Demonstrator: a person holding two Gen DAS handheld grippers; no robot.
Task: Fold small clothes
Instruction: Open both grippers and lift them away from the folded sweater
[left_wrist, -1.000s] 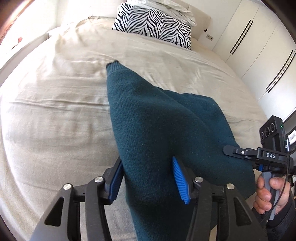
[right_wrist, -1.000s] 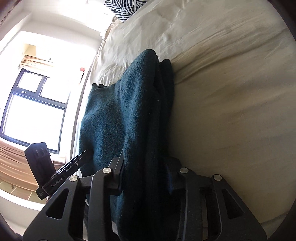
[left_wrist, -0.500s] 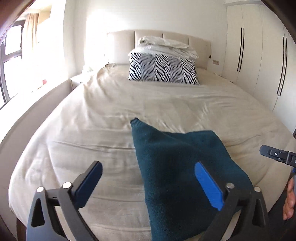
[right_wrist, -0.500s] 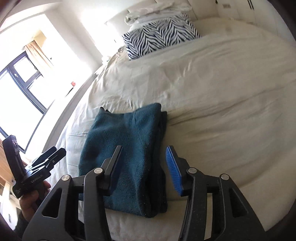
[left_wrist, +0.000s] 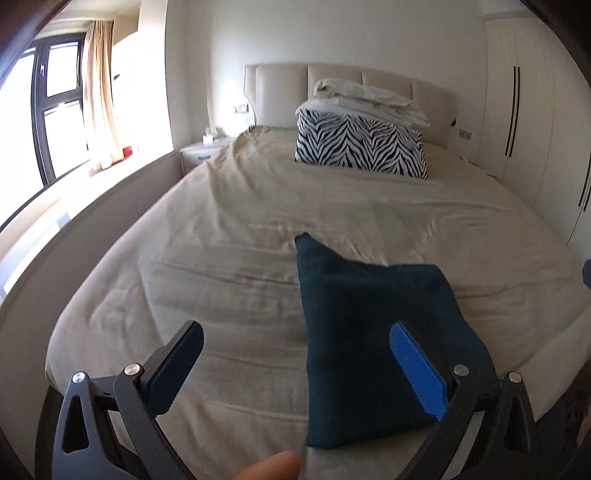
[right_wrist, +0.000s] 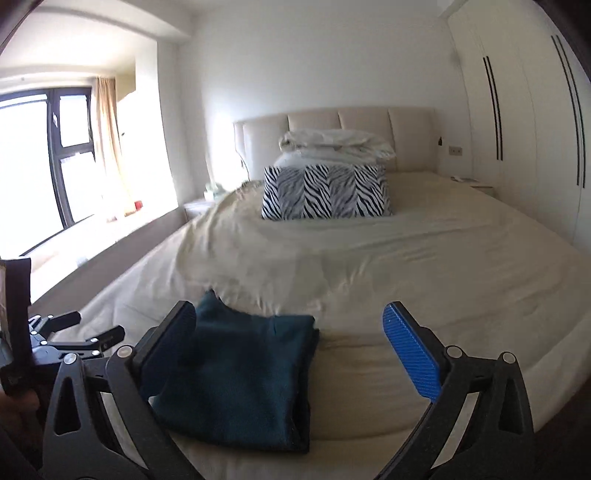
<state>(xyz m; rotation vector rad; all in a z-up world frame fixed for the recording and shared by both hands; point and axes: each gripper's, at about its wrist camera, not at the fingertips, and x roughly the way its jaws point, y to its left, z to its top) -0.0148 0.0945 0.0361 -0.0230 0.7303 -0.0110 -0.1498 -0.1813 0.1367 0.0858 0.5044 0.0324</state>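
We've lifted both grippers (left_wrist: 295, 365) (right_wrist: 291, 347) clear, jaws just opened wide, empty; the folded teal knitted garment (right_wrist: 236, 373) could snag and unfold.

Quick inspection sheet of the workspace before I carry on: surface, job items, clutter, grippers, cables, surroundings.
Surface: beige bedspread, lightly wrinkled, covering the whole bed.
Job's things: one teal sweater folded into a compact stack, lying flat near the foot edge of the bed; nothing grips it.
Clutter: zebra-print pillow at the head end, with white folded bedding piled on top.
Grippers: left gripper wide open above the sweater, nothing between its pads; right gripper has just been opening, now wide and clear of the cloth.
Cables: nothing seen.
Surroundings: padded headboard, window with curtain on the left, white wardrobe doors on the right, bedside table.
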